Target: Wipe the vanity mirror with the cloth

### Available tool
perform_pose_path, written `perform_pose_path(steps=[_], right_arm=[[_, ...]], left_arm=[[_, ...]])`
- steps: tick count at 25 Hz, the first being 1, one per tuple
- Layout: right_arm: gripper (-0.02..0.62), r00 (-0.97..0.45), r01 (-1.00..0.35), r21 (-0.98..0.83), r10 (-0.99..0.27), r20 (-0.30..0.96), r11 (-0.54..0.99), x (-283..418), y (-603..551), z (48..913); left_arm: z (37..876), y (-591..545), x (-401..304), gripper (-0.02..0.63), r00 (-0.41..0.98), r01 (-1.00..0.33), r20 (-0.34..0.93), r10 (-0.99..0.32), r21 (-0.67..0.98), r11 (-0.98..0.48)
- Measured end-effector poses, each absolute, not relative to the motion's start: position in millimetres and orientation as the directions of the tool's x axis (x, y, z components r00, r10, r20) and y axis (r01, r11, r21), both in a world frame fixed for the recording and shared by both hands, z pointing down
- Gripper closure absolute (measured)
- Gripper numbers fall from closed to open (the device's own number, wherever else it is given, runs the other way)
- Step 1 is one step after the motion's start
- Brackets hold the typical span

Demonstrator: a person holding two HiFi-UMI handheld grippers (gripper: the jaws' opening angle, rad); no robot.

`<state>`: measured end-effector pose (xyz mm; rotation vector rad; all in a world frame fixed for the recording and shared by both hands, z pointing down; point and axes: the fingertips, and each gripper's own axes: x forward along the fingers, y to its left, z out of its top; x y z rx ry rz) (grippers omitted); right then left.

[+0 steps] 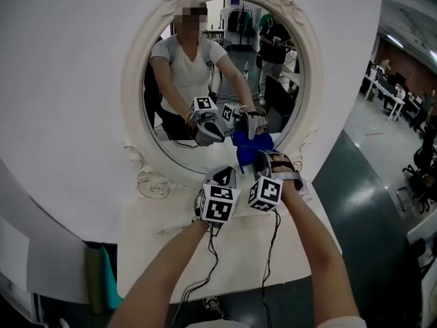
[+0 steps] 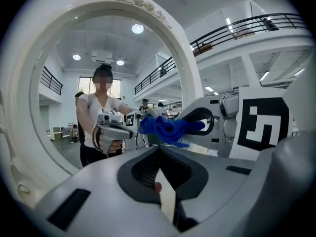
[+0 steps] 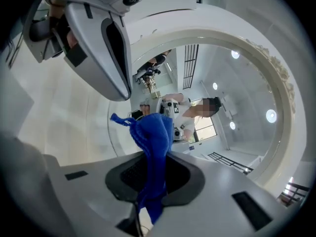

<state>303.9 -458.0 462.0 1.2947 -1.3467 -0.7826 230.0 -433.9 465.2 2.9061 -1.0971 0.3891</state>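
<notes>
No legible text — none anywhere

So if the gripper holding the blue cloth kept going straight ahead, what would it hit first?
Most likely the mirror glass: the right gripper points at it, and the blue cloth in its fingers would touch first. Depth is unclear.

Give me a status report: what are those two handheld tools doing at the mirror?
Right gripper shut on the blue cloth. Cloth low on the mirror, contact unclear. Left gripper shut, empty, alongside. Nothing blocking.
</notes>
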Motion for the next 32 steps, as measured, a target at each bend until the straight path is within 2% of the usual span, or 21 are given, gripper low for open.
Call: perform_pose_path(steps=[8,18,24,29,32], right_arm=[[0.529,0.091,-0.274,0.911,-0.935,0.344,0.309,260,-460,521],[0.529,0.077,-0.304,0.884,-0.915,0.395,0.356,242,-469,550],[0.529,0.052,-0.382,0.865,-0.927,0.371,0.324,233,-462,537],[0.529,0.018,-0.49,0.822,-0.939,0.342,0.29,223,-444,519],[0.529,0.002,-0.566,0.784,-0.951,0.31,0.254,219,-423,506]], left_arm=[[510,-436,197,0.603,0.68,-0.699,0.292,-0.672,-0.018,-0.715],[537,-450,160,0.601,0.639,-0.742,0.323,-0.698,0.02,-0.67],[531,-451,127,0.603,0.604,-0.796,0.281,-0.746,0.178,-0.578],[516,-441,107,0.601,0.579,-0.815,0.247,-0.777,0.196,-0.545],[501,-419,96,0.603,0.587,-0.81,0.215,-0.781,0.149,-0.568]])
